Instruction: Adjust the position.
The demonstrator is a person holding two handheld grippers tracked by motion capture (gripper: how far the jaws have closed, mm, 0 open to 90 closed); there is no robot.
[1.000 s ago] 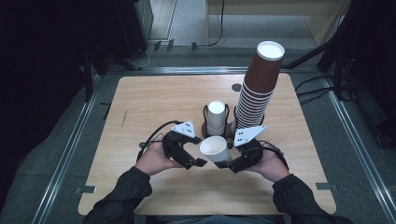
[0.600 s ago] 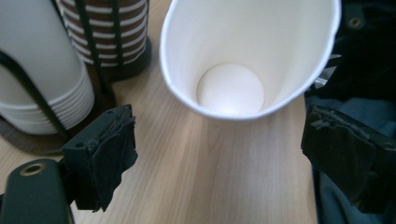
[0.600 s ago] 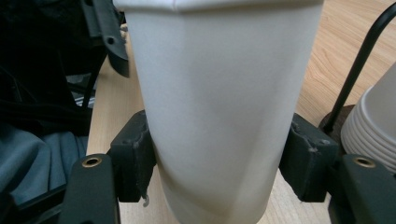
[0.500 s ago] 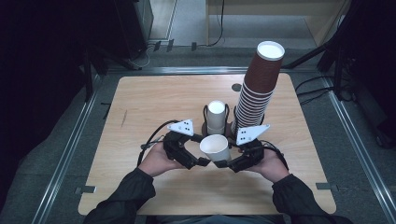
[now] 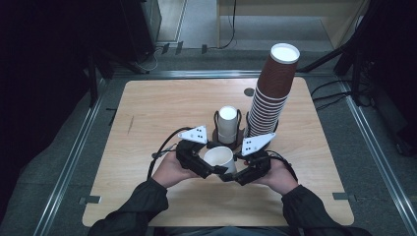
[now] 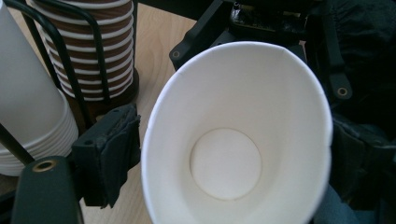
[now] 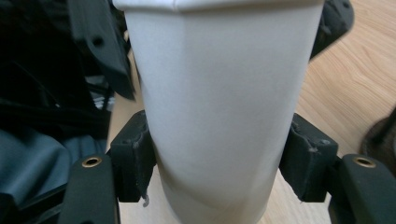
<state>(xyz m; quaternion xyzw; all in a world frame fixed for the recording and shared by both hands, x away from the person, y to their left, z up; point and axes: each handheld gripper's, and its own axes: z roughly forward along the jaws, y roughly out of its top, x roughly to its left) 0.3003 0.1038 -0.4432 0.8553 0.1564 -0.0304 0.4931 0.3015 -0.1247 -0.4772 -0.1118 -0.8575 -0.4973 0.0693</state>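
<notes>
**White cup held between two grippers**

The left gripper [image 5: 209, 168], at 9 o'clock of the plain white paper cup [image 5: 220, 159], has been closing its jaws on the squashed rim. The right gripper [image 5: 231, 175] pinches the wall, low above the counter [image 5: 147, 113].

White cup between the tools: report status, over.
Right tool clamped on the white cup body. Left tool at the rim, jaws just been closing, one pad outside, grip unclear. Cup off the table. Rack and brown stack close behind.
</notes>
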